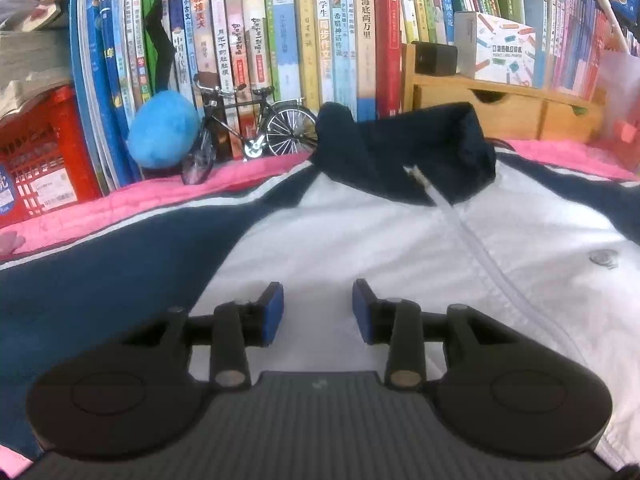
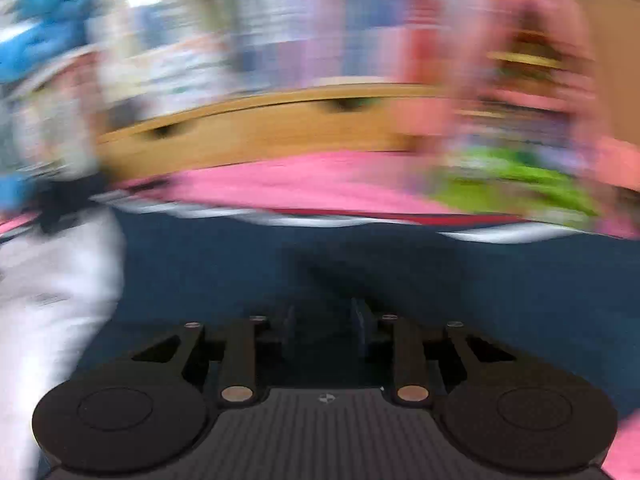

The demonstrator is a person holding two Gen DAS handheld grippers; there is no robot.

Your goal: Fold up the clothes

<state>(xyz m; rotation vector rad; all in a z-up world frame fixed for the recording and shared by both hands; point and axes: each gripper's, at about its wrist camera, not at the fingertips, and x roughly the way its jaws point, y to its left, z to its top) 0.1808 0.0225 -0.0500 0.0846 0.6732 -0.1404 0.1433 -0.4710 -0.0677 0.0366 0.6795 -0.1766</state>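
Observation:
A white and navy zip-up jacket [image 1: 360,240] lies spread on a pink cloth [image 1: 248,168], its navy collar [image 1: 404,148] standing up at the far end. My left gripper [image 1: 318,308] hovers open over the white chest panel, blue pads apart and nothing between them. The right wrist view is heavily motion-blurred. There my right gripper [image 2: 322,326] is over a navy sleeve [image 2: 320,264] of the jacket, its fingers apart with only fabric showing below the gap. The white body of the jacket [image 2: 52,288] lies to its left.
A row of upright books [image 1: 320,40] lines the back. A blue plush ball [image 1: 162,132], a model bicycle [image 1: 248,128] and red crates [image 1: 36,160] stand at back left. A wooden drawer unit [image 1: 500,108] sits at back right.

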